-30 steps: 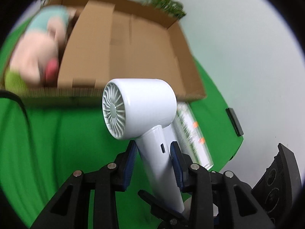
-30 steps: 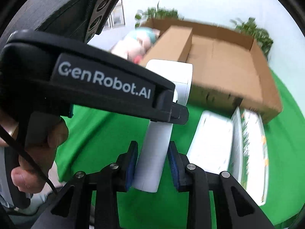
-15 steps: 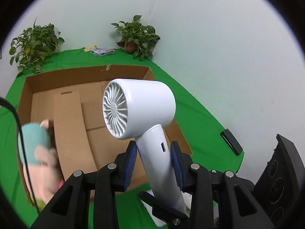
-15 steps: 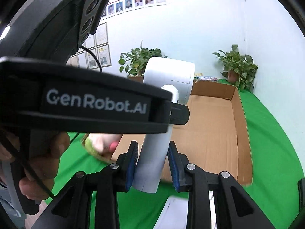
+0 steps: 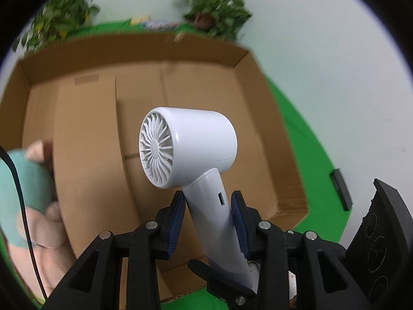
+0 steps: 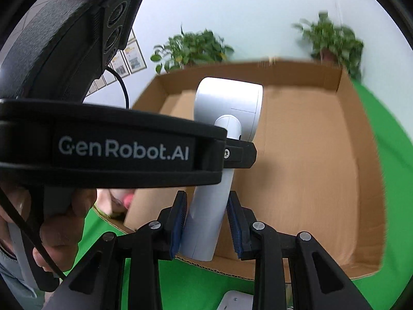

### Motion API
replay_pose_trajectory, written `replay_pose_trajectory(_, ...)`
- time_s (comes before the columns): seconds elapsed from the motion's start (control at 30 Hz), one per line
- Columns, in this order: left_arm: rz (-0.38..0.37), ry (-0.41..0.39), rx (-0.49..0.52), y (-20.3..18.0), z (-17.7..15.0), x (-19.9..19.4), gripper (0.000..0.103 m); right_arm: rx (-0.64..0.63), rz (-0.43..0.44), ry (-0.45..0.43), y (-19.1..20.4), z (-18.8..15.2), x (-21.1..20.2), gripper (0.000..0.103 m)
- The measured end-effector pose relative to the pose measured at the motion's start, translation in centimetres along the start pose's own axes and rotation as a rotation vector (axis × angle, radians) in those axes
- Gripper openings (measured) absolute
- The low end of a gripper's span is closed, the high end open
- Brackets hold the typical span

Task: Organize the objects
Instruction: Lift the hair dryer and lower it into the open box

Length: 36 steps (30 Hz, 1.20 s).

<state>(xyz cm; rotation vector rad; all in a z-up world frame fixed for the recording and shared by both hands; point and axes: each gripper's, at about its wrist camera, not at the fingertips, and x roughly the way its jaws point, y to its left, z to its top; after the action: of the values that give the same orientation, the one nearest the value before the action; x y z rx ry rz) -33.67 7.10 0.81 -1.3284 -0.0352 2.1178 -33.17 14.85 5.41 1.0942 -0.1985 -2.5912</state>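
A white hair dryer [image 5: 191,152] is held by its handle in both grippers, above an open cardboard box [image 5: 253,59]. My left gripper [image 5: 208,214] is shut on the upper handle. My right gripper [image 6: 206,219] is shut on the lower end of the handle; the dryer [image 6: 229,108] shows there from behind, with the left gripper's black body across it. A plush toy [image 5: 23,196] with a teal cap lies in the left part of the box.
The box [image 6: 366,155] sits on a green cloth [image 5: 309,134]. Two potted plants [image 5: 216,13] stand behind it by the white wall. A small black device [image 5: 340,190] lies at the cloth's right edge. A white flat object [image 6: 236,301] lies below the box.
Both grippers carried the hair dryer from in front of the box to above its open inside. The view then tilted down toward the box floor. Both grips stayed shut.
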Motion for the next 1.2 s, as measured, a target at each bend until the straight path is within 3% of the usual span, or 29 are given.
replay_pose_trajectory(0.1, 0.026, 0.046, -0.002, 0.4, -0.1, 2.1, 0.036, 0.041, 0.03, 0.045, -0.9, -2.4, 1.9, 0.029)
replay_pose_trajectory(0.33, 0.087, 0.121, -0.023, 0.6, 0.1, 5.1, 0.037, 0.137, 0.074, 0.094, -3.0, -4.0, 4.8, 0.027)
replay_pose_trajectory(0.53, 0.177, 0.148, -0.024, 0.3, 0.0, 4.8, 0.043, 0.172, 0.085, 0.096, -3.6, -4.5, 5.7, 0.021)
replay_pose_trajectory(0.73, 0.189, 0.159, -0.033, 0.2, 0.2, 4.0, 0.043, 0.197, 0.098, 0.087, -3.0, -4.8, 6.0, 0.021)
replay_pose_trajectory(0.93, 0.149, 0.121, -0.036, 0.2, 0.6, 1.8, 0.041, 0.212, 0.064, 0.091, -2.4, -5.1, 6.6, 0.022)
replay_pose_trajectory(1.03, 0.205, 0.077, -0.016, 0.3, 0.7, 0.3, 0.041, 0.239, 0.069, 0.128, -2.3, -5.6, 7.9, 0.023)
replay_pose_trajectory(1.2, 0.18, 0.014, -0.061, 2.0, 0.3, -2.6, 0.041, 0.211, 0.036, 0.141, -0.8, -6.1, 9.5, 0.023)
